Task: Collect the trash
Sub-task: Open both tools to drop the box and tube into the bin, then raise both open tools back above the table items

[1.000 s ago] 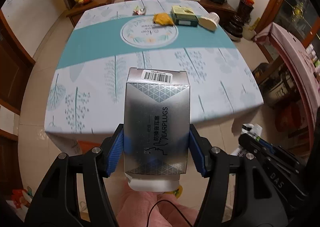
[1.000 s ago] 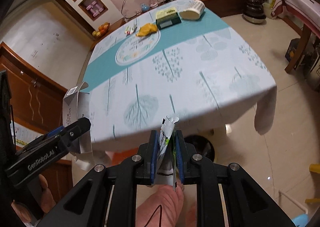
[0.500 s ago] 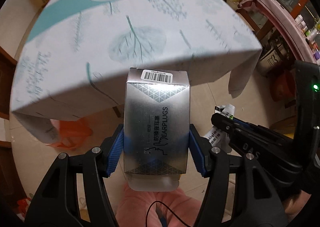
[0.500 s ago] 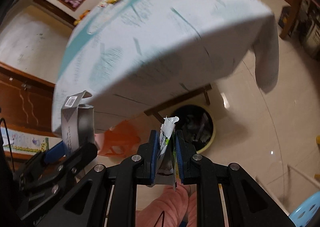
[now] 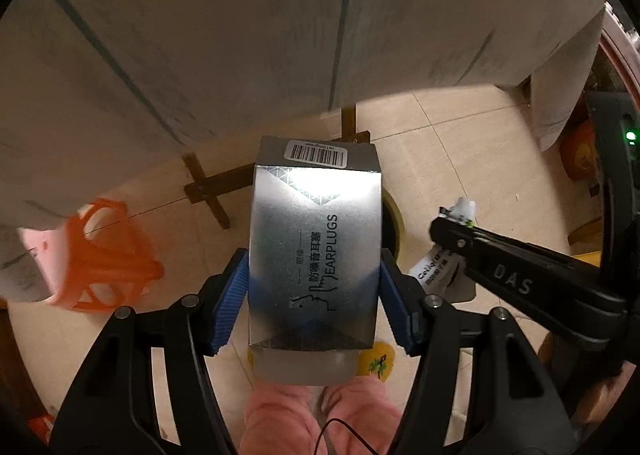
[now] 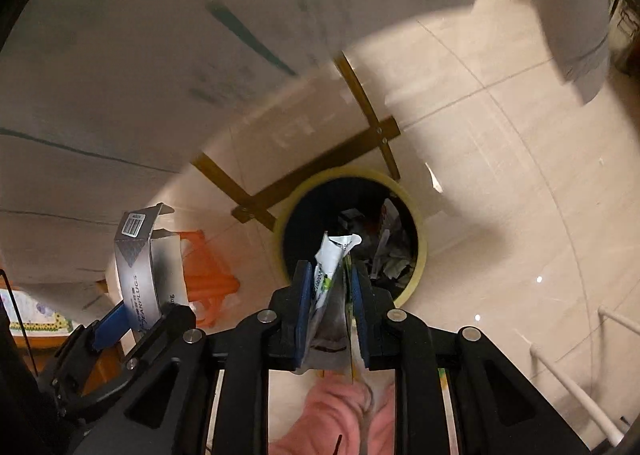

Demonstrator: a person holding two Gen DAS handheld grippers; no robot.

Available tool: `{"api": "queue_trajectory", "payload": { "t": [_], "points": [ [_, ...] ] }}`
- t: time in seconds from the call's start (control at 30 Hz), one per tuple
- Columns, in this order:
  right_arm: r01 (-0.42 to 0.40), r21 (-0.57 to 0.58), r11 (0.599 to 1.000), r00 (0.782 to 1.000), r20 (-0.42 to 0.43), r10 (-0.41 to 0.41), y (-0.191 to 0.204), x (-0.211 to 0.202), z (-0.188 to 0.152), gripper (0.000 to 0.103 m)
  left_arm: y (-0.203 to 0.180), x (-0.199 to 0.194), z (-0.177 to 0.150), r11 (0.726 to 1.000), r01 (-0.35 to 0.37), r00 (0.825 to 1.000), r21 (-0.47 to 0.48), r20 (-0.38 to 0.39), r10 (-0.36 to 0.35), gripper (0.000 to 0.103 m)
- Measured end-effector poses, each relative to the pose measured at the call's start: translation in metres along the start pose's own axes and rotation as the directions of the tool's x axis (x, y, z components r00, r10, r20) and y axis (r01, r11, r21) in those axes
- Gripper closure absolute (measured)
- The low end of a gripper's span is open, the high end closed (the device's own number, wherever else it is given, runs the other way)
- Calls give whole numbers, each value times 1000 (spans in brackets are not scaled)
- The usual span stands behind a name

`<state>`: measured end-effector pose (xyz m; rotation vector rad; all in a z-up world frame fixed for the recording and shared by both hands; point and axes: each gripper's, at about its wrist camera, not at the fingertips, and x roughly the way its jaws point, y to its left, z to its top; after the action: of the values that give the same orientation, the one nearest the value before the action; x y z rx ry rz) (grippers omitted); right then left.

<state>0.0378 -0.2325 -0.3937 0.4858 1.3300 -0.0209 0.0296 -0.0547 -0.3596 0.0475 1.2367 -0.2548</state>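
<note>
Silver earplug box (image 5: 314, 251) and crumpled wrapper (image 6: 334, 255) held low over the floor.
Left gripper (image 5: 314, 295) fingers clamp the box, which hides most of the bin (image 6: 418, 231); right gripper (image 6: 330, 295) fingers are opening, wrapper between them above the bin's dark, blurred contents.

A silver earplugs box (image 5: 314, 255) and a crumpled white wrapper (image 6: 330, 275) hang over the round, part-filled bin (image 6: 416, 223).

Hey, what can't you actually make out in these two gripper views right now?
- Bin contents: right view, dark, partly behind the wrapper.
- Bin in left view: almost all behind the earplugs box.
- Wrapper print: too small, creased.
- Orange stool: blurred in both views.
</note>
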Motion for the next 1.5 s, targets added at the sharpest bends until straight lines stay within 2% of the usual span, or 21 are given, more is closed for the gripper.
{"api": "queue_trajectory", "payload": {
  "t": [0.23,0.3,0.37,0.47,0.53,0.63,0.83,0.97,1.33,1.5],
  "points": [
    [-39,29,999,999,-12,39,-29,82,-1,60,10,63,-5,999,27,999,20,26,-28,41],
    [-41,32,999,999,-22,42,-35,97,0,46,13,77,-4,1000,28,999,12,22,-28,41],
    [-42,41,998,999,-20,43,-42,112,3,41,18,90,-3,1000,22,1000,0,14,-22,39],
    [-43,37,998,999,-11,43,-48,125,6,37,23,100,-1,1000,15,1000,-19,11,-15,29],
    [-38,33,999,999,-7,38,-51,132,8,36,24,105,-4,1000,14,1000,-27,12,-14,23],
    [-40,34,999,999,-4,41,-53,136,9,35,24,107,-2,1000,4,1000,-23,14,-4,20],
    [-10,27,1000,1000,23,9,-55,128,7,33,14,99,-4,1000,-23,1000,-6,11,23,17],
    [2,25,1000,1000,31,-3,-52,108,3,33,12,85,-3,1000,-30,1000,-7,5,30,17],
    [76,-15,997,997,27,-76,-34,57,4,33,0,31,6,1000,-28,999,-11,-16,28,17],
    [72,-15,997,997,7,-72,-25,33,5,33,-1,2,12,999,-35,999,-16,-23,34,17]
  ]
}}
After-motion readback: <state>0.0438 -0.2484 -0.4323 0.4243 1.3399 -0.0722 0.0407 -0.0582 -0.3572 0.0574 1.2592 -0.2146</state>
